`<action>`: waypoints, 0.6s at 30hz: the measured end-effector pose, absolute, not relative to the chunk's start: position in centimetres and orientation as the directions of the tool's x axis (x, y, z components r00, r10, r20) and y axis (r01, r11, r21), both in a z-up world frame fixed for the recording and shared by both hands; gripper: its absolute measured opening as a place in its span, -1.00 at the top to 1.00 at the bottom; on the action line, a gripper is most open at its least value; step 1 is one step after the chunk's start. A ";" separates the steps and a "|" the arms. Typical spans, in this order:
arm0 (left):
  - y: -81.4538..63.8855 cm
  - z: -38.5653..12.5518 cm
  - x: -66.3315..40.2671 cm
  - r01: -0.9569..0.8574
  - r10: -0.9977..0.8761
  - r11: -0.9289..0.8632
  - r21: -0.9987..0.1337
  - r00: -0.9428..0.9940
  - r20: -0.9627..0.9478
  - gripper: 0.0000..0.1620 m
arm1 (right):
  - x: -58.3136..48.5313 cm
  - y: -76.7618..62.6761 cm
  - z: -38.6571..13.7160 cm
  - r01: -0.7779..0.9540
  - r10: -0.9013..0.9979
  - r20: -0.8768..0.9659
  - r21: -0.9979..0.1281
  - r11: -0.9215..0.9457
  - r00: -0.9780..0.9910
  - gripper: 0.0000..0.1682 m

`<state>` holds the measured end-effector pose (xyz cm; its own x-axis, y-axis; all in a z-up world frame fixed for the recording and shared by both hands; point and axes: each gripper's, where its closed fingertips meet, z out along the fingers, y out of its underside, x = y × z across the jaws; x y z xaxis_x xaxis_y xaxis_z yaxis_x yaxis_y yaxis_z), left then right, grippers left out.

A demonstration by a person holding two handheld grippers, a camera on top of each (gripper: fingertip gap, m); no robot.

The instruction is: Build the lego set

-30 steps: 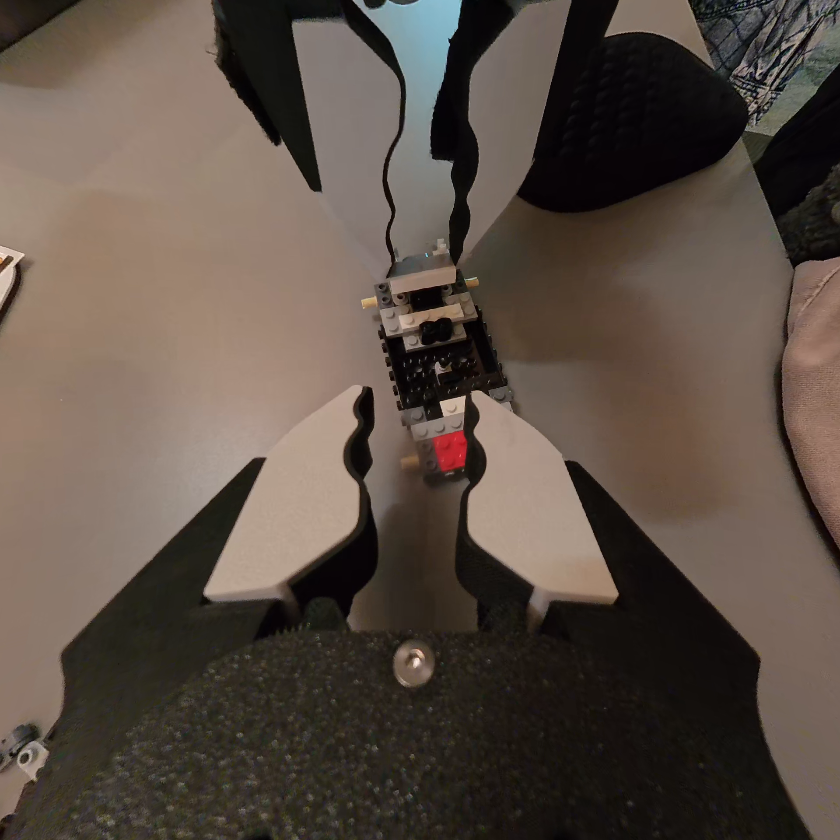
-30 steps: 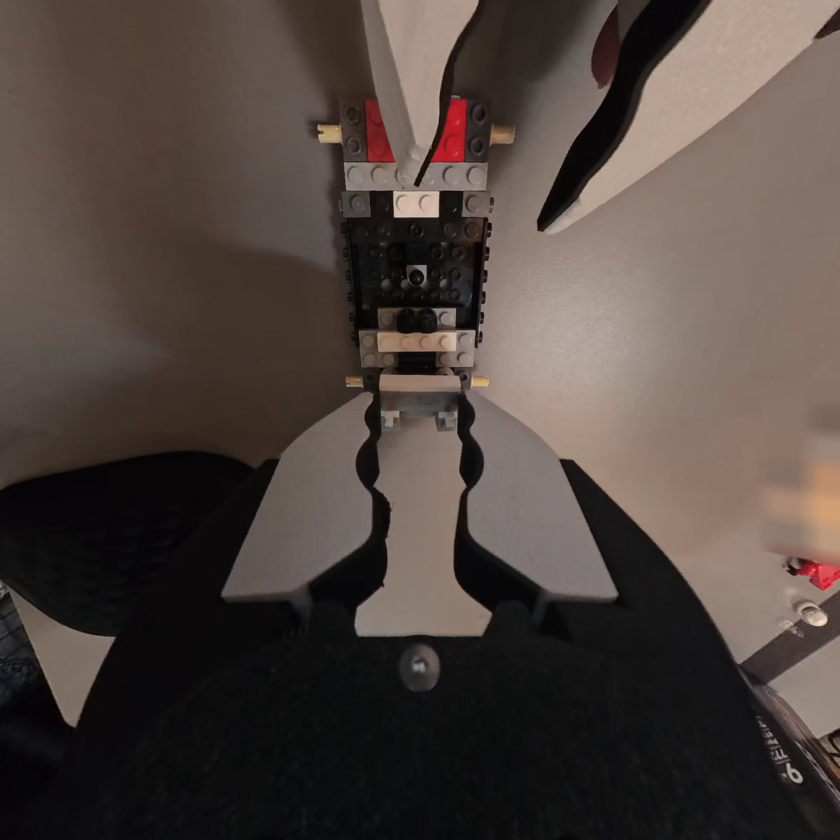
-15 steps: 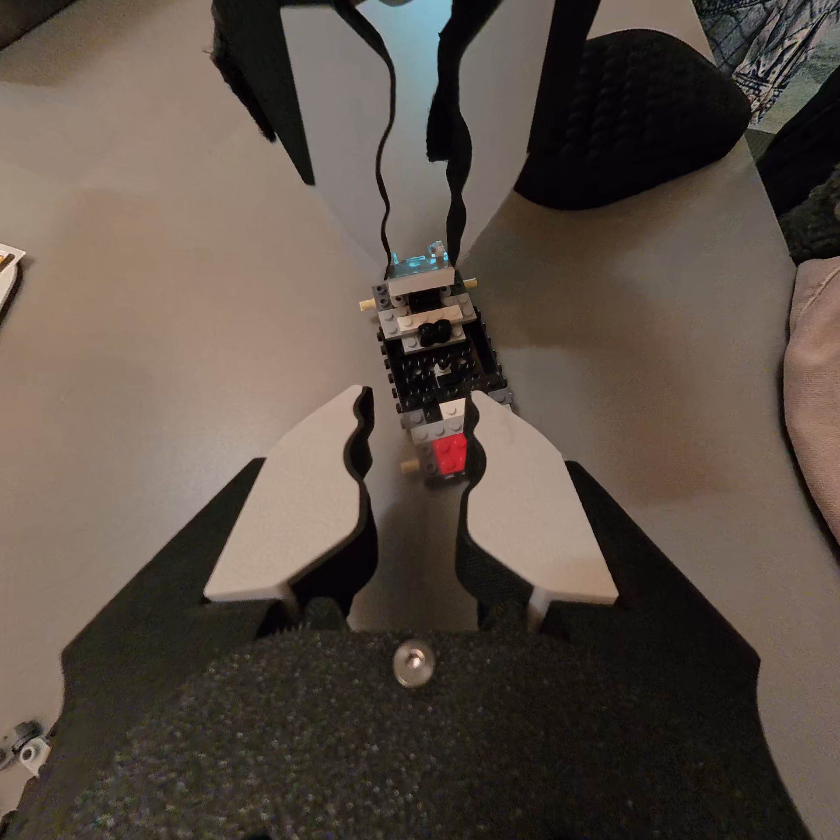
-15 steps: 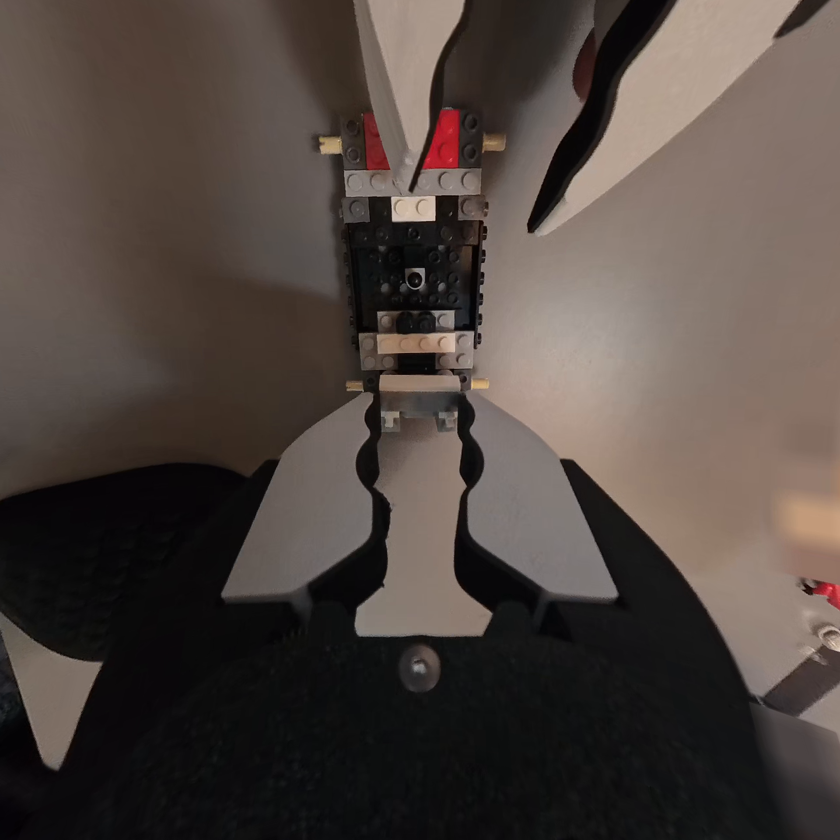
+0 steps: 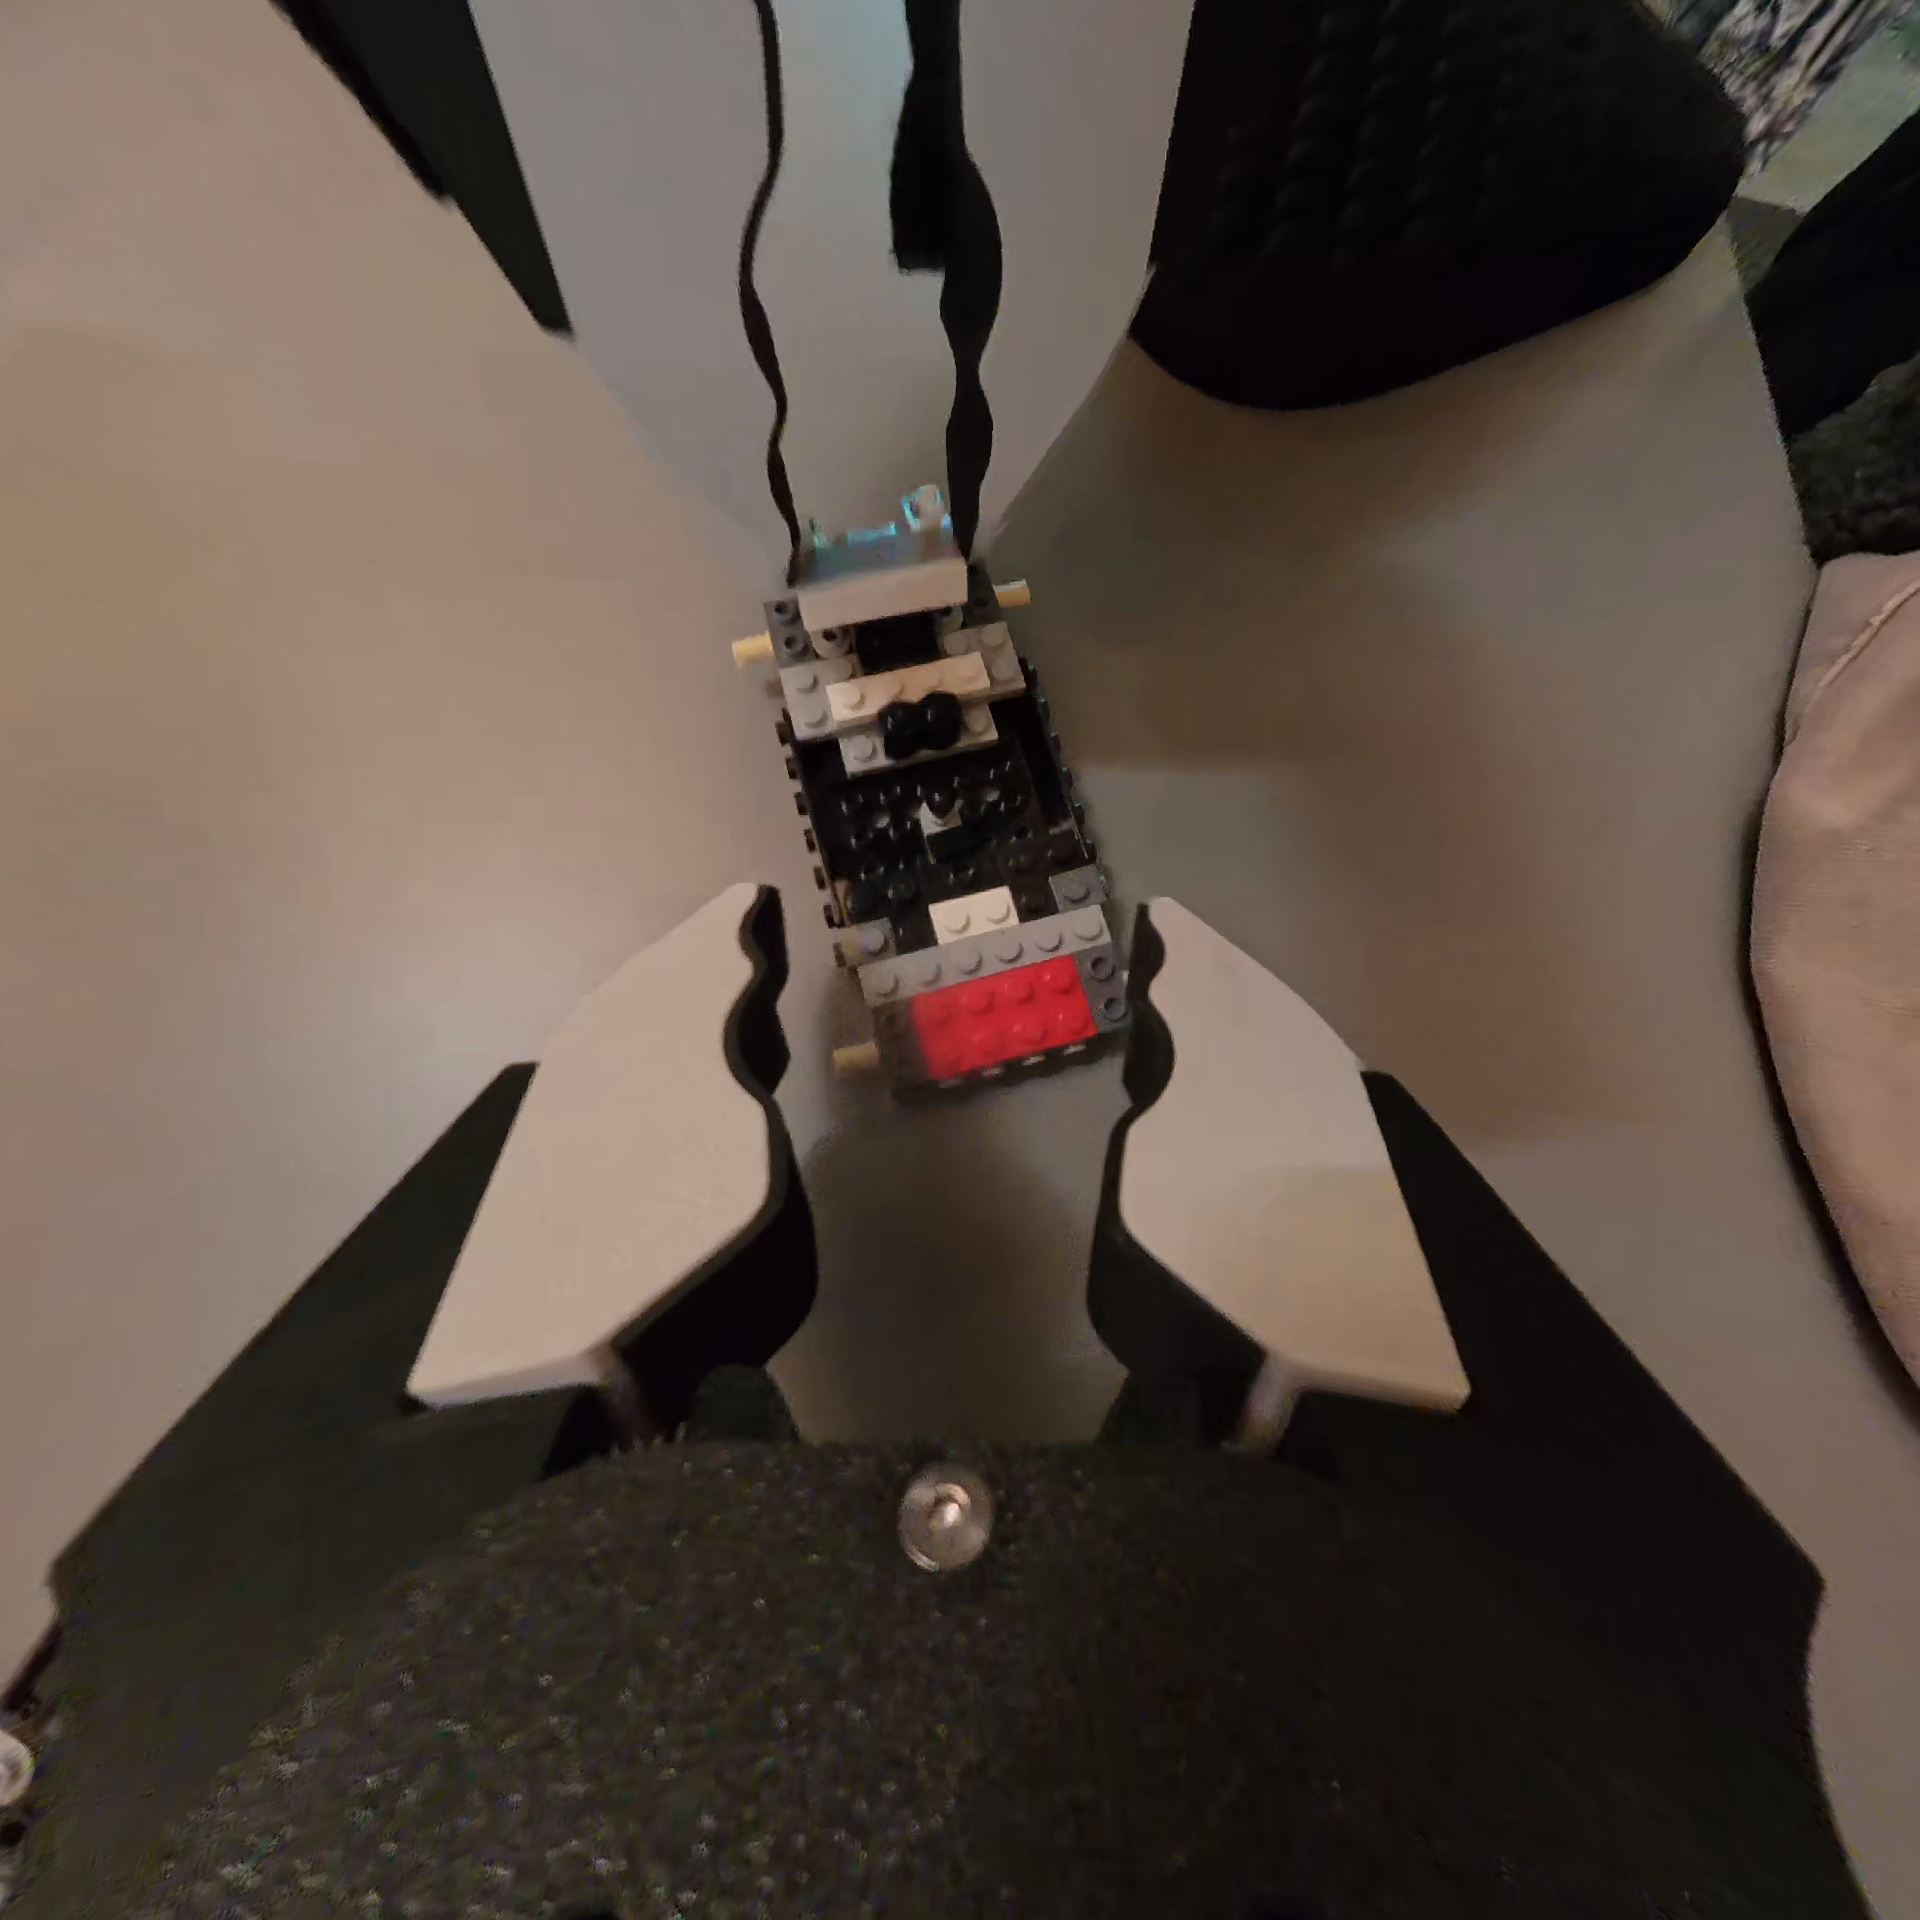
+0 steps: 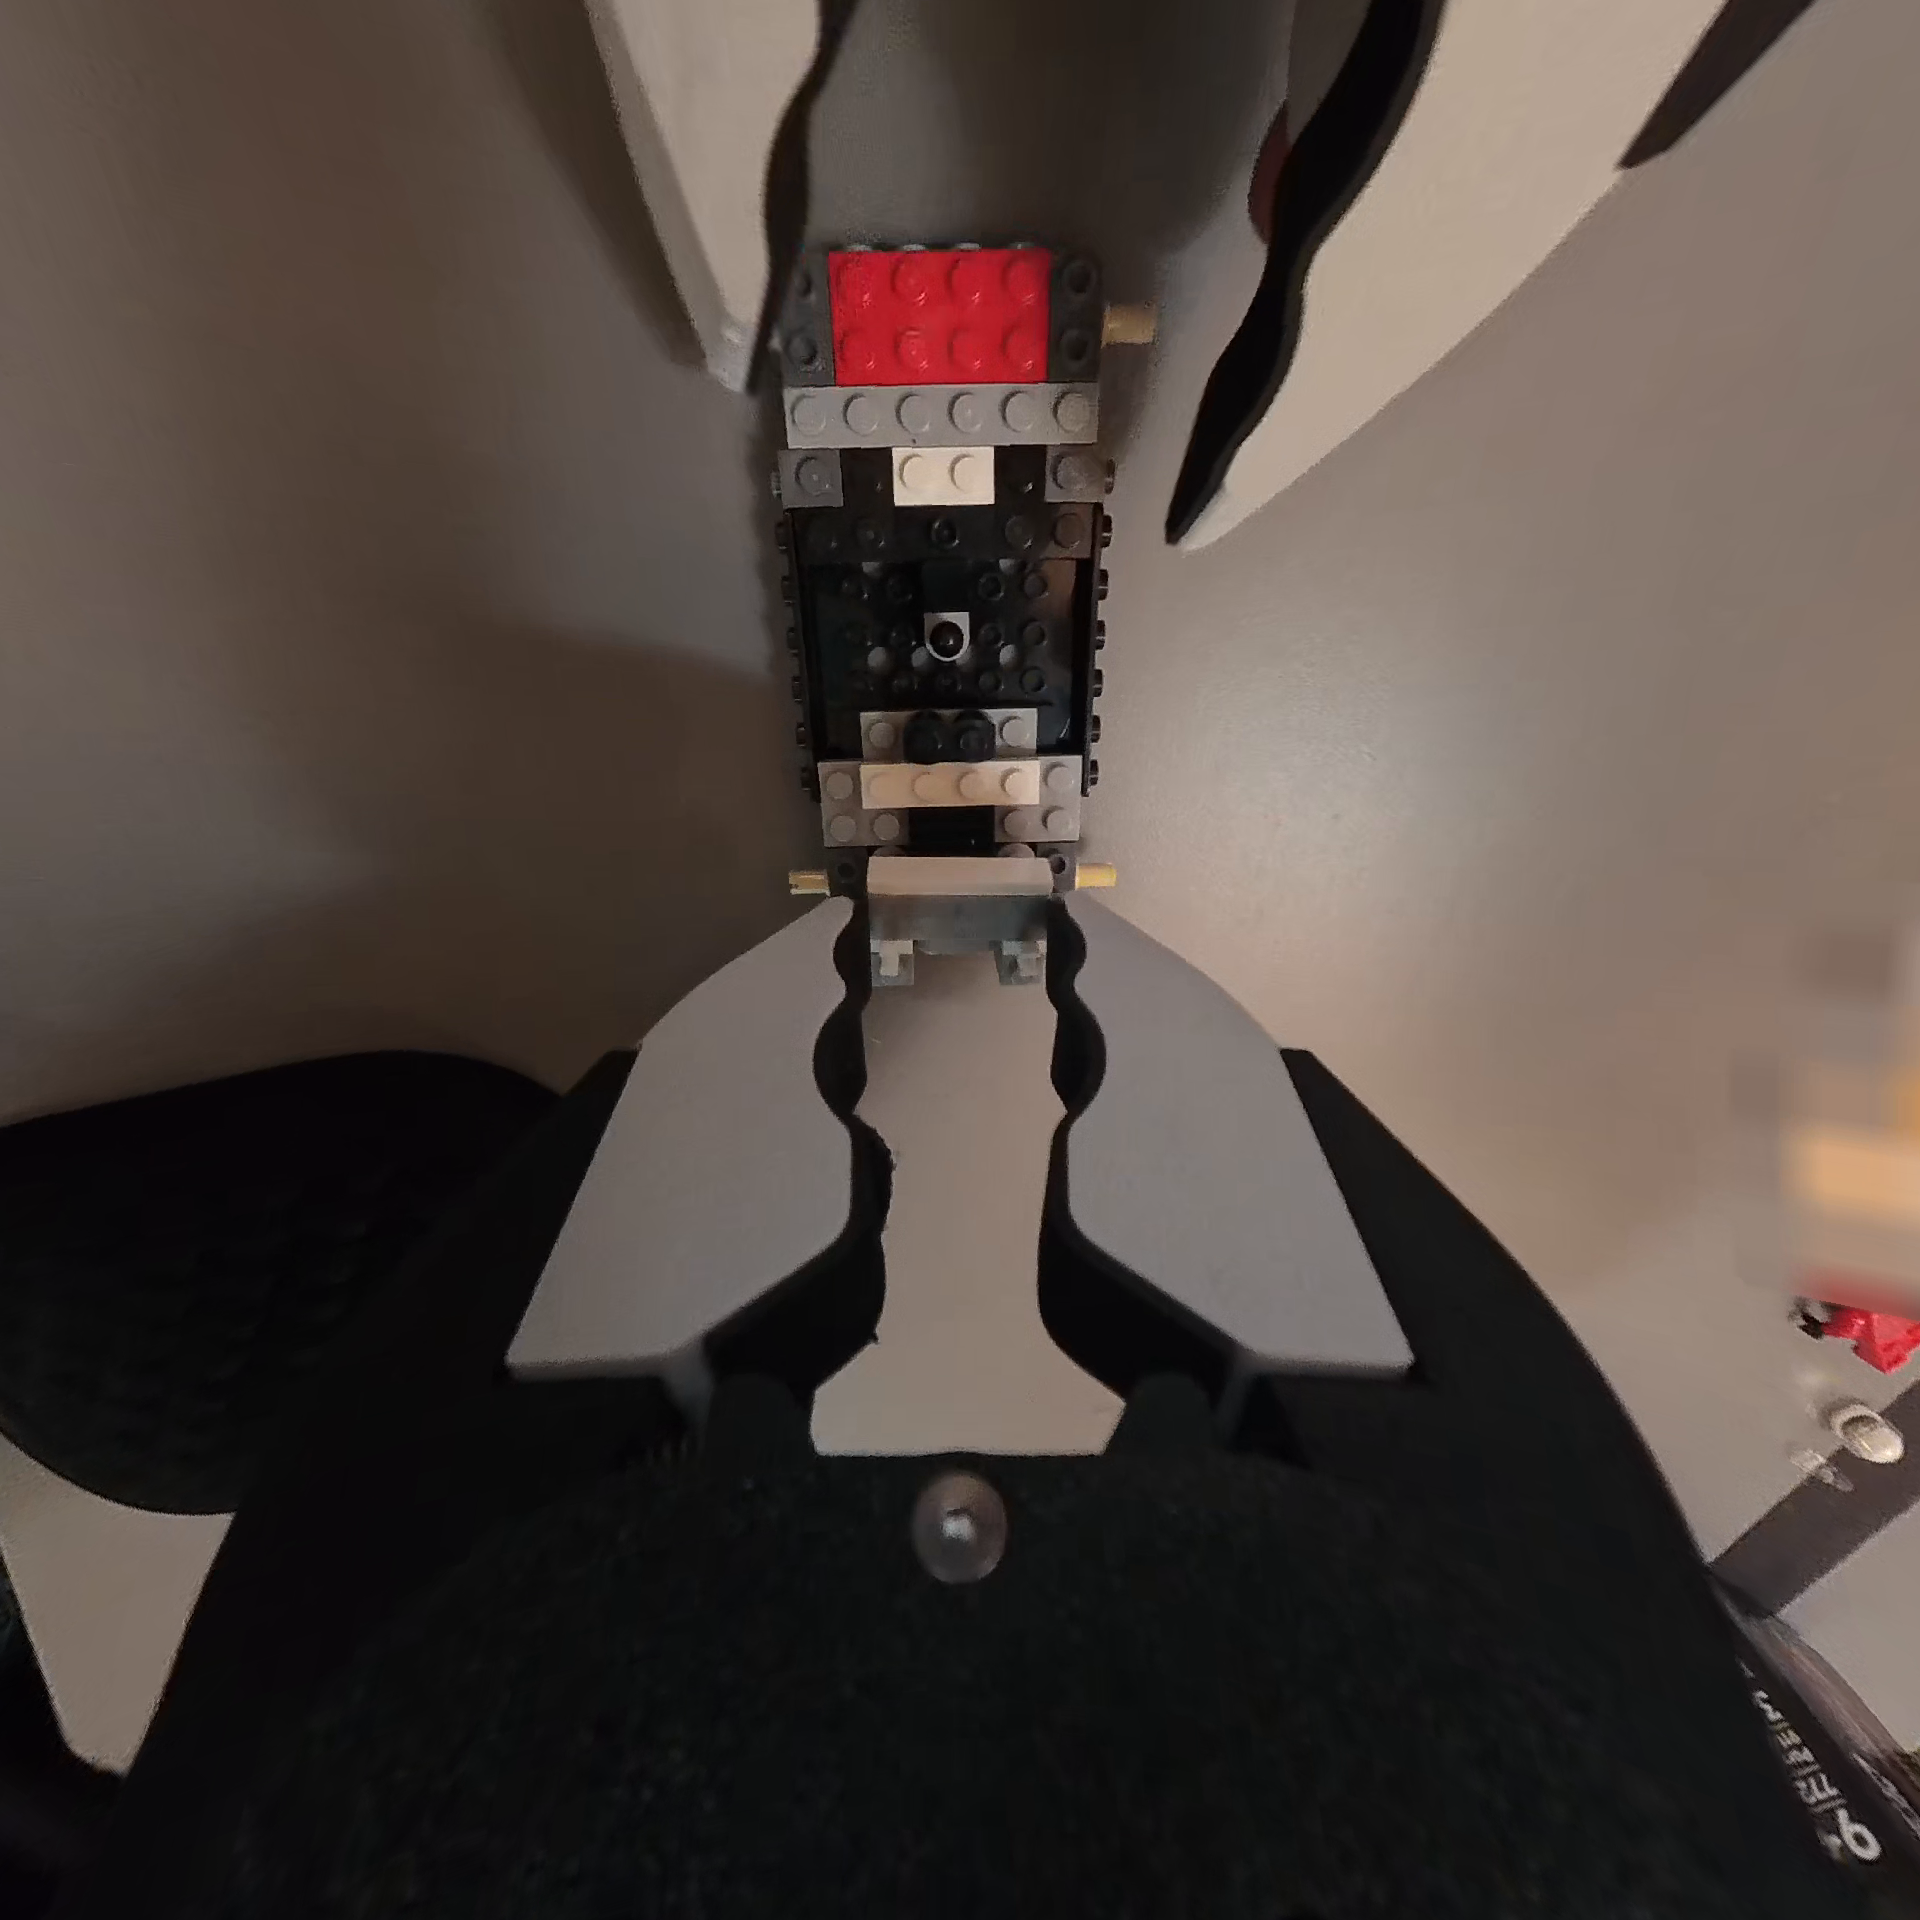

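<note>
Showing red loose parts (image 6: 1865, 1335) rightward only.

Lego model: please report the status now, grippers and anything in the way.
Left gripper open, straddling red end. Right gripper shut on grey end of model. Model flat on table. Nothing in the way.

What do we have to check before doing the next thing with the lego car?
1. Right gripper pinches the lego car's grey end: ok.
2. Left gripper open, fingers either side of the red brick: ok.
3. Left fingers clear of both near axle pins: cannot tell, one is hidden.
4. Car flat on the table: cannot tell.
5. Next piece in a gripper: not ok; loose parts lie at the table's edge.
</note>
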<state>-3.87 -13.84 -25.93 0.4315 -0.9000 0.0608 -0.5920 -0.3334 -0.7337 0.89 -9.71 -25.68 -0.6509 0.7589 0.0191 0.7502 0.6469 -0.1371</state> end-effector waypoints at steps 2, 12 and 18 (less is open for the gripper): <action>-14.0 -26.7 -4.1 -0.614 -0.879 -0.391 -0.686 0.471 0.079 0.13 | 0.8 -9.6 -25.5 0.756 0.768 0.025 -0.162 0.635 -0.640 0.62; -14.6 -28.4 -3.9 -0.689 -0.864 -0.420 -0.591 0.503 0.027 0.07 | 0.6 -9.8 -25.4 0.734 0.758 0.032 -0.224 0.641 -0.652 0.56; -14.5 -28.3 -4.0 -0.685 -0.874 -0.403 -0.607 0.485 0.032 0.18 | 0.4 -10.1 -25.5 0.700 0.732 0.029 -0.269 0.662 -0.681 0.62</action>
